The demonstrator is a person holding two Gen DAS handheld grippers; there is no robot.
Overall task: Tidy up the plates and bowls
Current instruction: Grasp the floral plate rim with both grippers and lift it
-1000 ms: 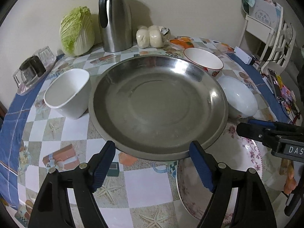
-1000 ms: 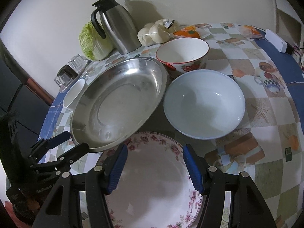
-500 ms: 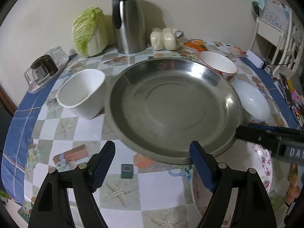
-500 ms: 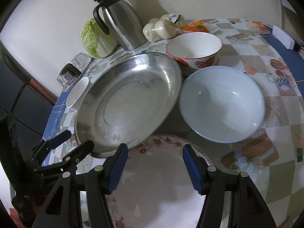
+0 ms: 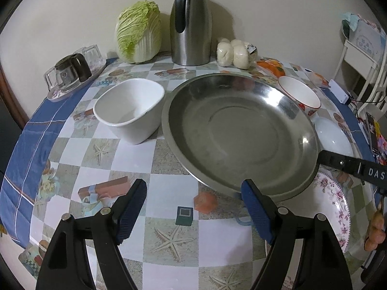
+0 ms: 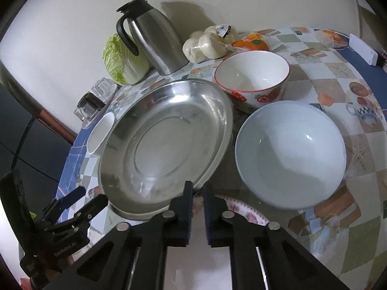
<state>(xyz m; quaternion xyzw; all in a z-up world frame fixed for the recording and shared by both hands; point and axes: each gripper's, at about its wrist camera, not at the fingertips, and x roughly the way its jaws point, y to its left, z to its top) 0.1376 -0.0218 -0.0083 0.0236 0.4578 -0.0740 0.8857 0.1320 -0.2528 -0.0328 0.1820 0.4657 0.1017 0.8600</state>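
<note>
A large steel pan (image 5: 239, 130) (image 6: 164, 145) sits mid-table. A floral plate (image 5: 336, 207) (image 6: 244, 209) lies at its near right, its far rim between my right gripper's (image 6: 197, 193) nearly closed fingers. A pale blue bowl (image 6: 290, 152) (image 5: 332, 137) and a red-rimmed bowl (image 6: 251, 77) (image 5: 300, 94) stand right of the pan. A white square bowl (image 5: 129, 110) (image 6: 100, 135) stands left of it. My left gripper (image 5: 193, 205) is open and empty, in front of the pan.
At the back stand a steel thermos jug (image 5: 191, 21), a napa cabbage (image 5: 139, 32), bagged buns (image 5: 233, 53) and an orange packet (image 5: 271, 66). A tray of glasses (image 5: 72, 72) sits far left. The table edge drops off left and right.
My right gripper's fingers have closed from wide open onto the floral plate's rim. The left gripper has pulled back and to the left, away from the pan, staying open.
</note>
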